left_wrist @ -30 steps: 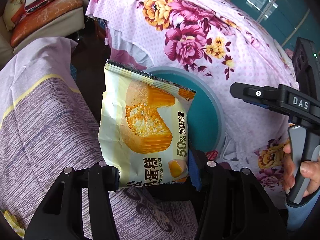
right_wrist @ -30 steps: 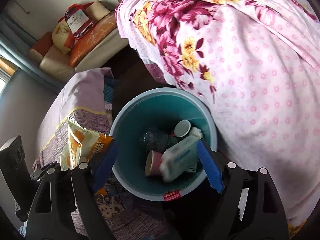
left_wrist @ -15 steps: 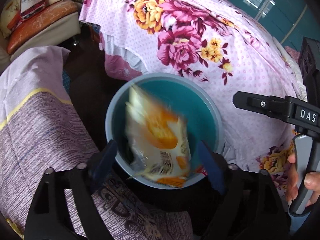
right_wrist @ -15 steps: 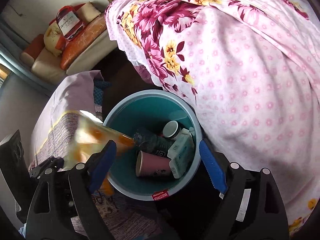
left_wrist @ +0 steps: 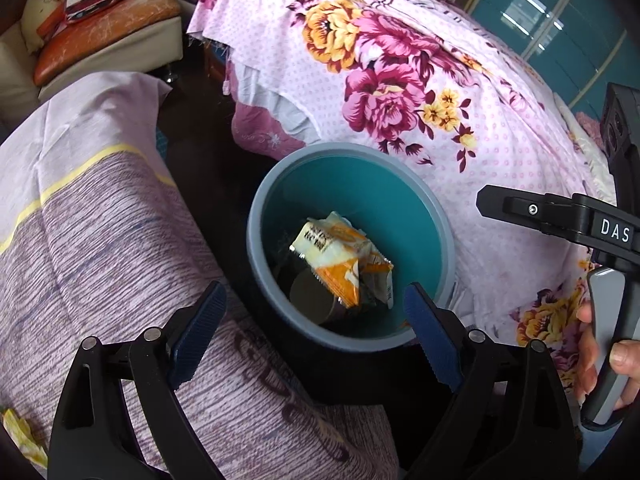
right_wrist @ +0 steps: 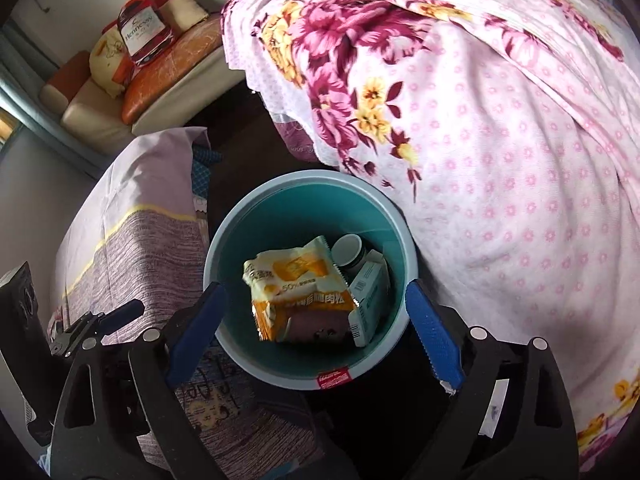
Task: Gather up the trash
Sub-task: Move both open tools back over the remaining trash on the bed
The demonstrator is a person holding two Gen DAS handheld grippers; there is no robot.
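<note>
Hovering above the bin, the left hand-held gripper points down with its jaws spread wide and empty. The right hand-held gripper, jaws likewise apart, hangs over the same bin, its handle held in a hand. The wrapper lies inside the bin atop a carton and other trash, between two beds.

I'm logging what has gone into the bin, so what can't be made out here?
- Left wrist view: trash under the yellow-orange cake wrapper in the teal round plastic bin, hidden by the wrapper and the near wall.
- Right wrist view: the white carton, print too small.
</note>
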